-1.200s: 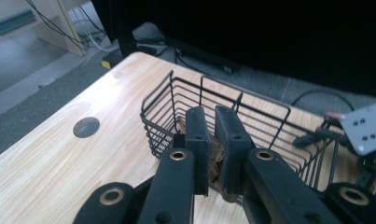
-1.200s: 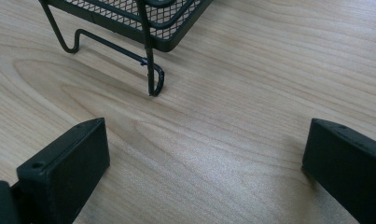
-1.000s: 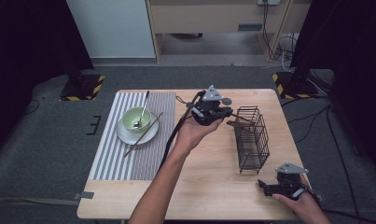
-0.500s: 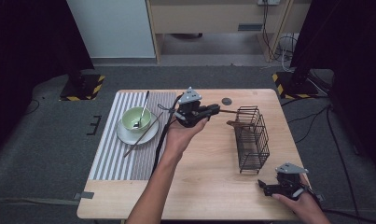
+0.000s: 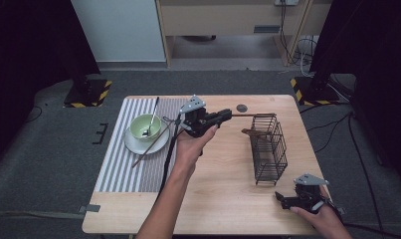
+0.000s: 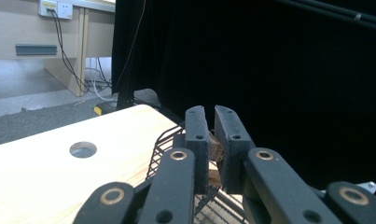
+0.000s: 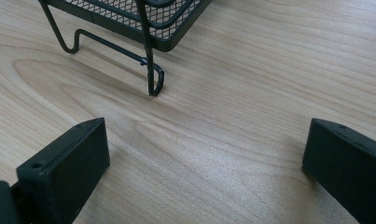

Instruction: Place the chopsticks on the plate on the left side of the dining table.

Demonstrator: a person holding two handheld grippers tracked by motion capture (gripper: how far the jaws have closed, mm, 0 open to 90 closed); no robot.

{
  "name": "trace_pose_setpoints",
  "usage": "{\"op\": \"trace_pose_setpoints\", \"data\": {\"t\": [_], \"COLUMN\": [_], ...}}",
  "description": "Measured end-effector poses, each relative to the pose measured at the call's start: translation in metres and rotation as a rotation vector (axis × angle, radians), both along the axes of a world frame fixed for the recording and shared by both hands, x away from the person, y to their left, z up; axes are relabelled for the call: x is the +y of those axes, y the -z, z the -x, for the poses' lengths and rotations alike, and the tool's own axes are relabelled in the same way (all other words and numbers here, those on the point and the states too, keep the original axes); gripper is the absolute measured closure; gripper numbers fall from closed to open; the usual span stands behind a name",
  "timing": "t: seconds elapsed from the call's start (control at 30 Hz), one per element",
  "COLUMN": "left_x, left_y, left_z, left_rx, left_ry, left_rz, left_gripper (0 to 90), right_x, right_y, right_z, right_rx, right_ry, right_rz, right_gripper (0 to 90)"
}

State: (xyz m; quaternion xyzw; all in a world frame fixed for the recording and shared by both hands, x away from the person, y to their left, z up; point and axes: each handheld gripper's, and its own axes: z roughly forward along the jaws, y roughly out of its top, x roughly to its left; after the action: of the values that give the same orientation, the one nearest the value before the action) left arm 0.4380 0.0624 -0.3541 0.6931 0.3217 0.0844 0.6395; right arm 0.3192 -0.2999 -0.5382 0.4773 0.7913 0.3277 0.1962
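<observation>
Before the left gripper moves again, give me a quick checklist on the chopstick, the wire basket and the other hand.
1. Left gripper shut on the chopstick: ok, pads clamp its wooden end in the left gripper view.
2. Chopstick tip over the wire basket: ok, it reaches the basket's far top rim.
3. Chopstick tilted down for dropping in: not ok, it lies about level.
4. Basket upright on the table: ok.
5. Right gripper out of the way: ok, open and low near the table's front edge.
6. Second chopstick waiting: ok, leaning on the plate.

a light wood table (image 5: 228, 199) stands on grey carpet (image 5: 49, 164). black curtains (image 5: 29, 45) hang at both sides. behind is a white panel (image 5: 118, 30) and a wood cupboard (image 5: 223, 17).
</observation>
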Motion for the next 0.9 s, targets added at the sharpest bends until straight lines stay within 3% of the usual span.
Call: {"op": "trace_pose_setpoints", "data": {"t": [0.27, 0.9], "left_x": [-0.002, 0.038], "left_y": [0.001, -0.001], "left_z": [-0.004, -0.004], "left_rx": [-0.011, -0.026], "left_ry": [-0.01, -0.183], "left_rz": [0.043, 0.078], "left_gripper": [84.0, 84.1], "right_x": [0.0, 0.0], "right_y": [0.0, 0.0], "right_z": [0.0, 0.0], "right_rx": [0.0, 0.0], "right_ry": [0.0, 0.001], "right_rz": [0.0, 0.0], "right_gripper": [0.6, 0.6]}}
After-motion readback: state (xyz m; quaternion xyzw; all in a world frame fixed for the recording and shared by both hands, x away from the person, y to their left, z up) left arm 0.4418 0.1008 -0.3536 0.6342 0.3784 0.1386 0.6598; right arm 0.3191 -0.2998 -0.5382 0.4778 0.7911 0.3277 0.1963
